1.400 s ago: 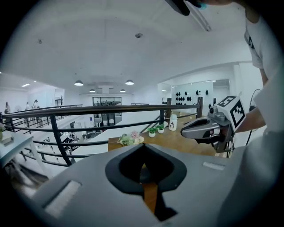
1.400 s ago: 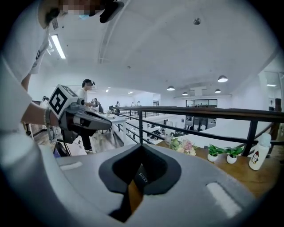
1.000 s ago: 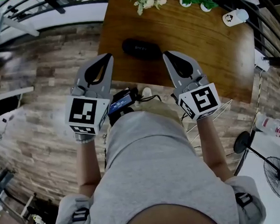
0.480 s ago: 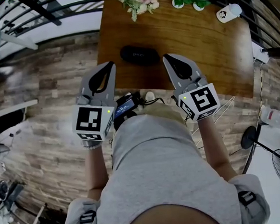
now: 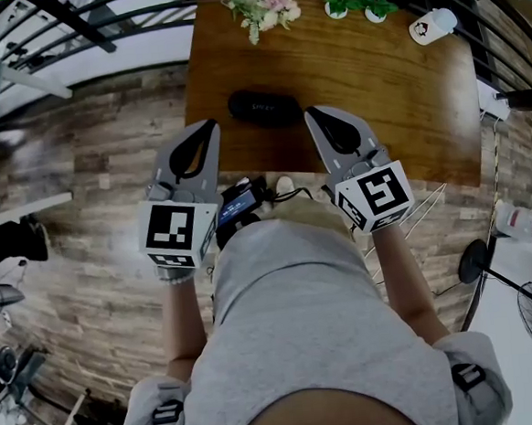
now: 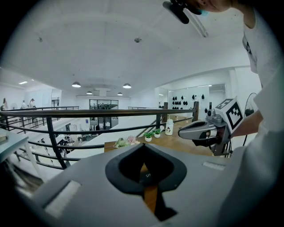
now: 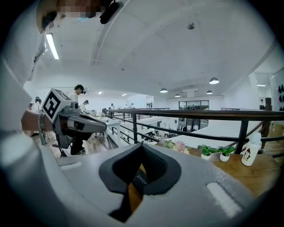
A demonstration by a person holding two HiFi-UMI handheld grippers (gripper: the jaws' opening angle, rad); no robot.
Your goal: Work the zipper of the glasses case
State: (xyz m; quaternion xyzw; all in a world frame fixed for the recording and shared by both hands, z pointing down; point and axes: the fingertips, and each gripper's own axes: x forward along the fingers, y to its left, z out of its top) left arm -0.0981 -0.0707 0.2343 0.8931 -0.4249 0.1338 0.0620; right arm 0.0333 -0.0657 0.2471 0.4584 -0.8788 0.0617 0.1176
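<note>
Little is changing since a second ago; both grippers are keeping their places at the near edge of the tabletop (image 5: 375,88), and only the head view itself is shifting a touch. The glasses case (image 5: 264,107) is lying flat on the tabletop close to that edge, between the tips of the left gripper (image 5: 210,125) and the right gripper (image 5: 310,113) and just beyond them; it is lying near both tips, and neither is gripping it. In the left gripper view its fingers (image 6: 80,177) are meeting at the tip and holding nothing; the dark case is showing lower down through the opening behind the tip. In the right gripper view the fingers (image 7: 213,177) are likewise pressing together and empty, with the case showing through the same kind of opening.
</note>
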